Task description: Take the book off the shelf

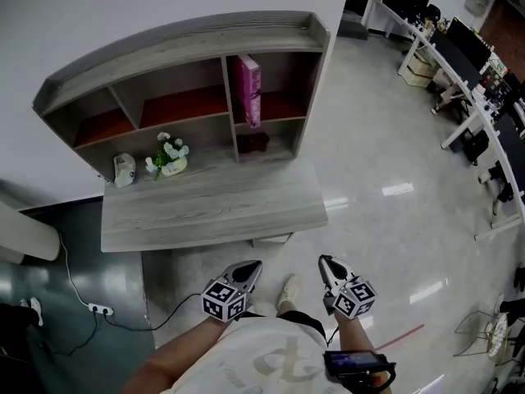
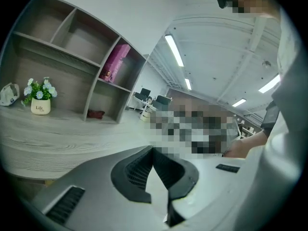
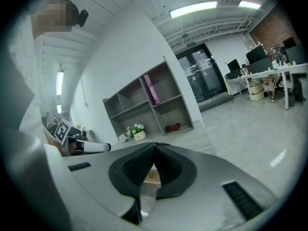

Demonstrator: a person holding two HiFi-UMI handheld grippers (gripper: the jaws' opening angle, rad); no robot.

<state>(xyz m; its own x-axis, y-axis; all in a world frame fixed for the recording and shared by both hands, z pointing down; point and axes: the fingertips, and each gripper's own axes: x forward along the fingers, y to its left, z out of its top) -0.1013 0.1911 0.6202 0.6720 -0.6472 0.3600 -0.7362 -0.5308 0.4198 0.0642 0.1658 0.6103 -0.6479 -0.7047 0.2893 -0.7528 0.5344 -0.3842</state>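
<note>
A pink book (image 1: 248, 89) stands upright in the upper right compartment of the grey wooden shelf unit (image 1: 189, 35), which sits on a low wooden desk (image 1: 213, 212). Both grippers hang in front of the desk's near edge, well short of the shelf. My left gripper (image 1: 253, 266) is shut with nothing in it, tips meeting (image 2: 153, 150). My right gripper (image 1: 326, 261) is also shut and holds nothing, its tips together (image 3: 154, 146). The book (image 2: 114, 62) shows far off in the left gripper view, and the book (image 3: 151, 89) likewise in the right gripper view.
A small pot of white flowers (image 1: 170, 158) and a white object (image 1: 123, 169) stand on the desk by the shelf. A dark red thing (image 1: 254, 142) lies in the lower right compartment. A power strip (image 1: 100, 309) lies on the floor at left. Office desks with monitors (image 1: 459, 48) line the right.
</note>
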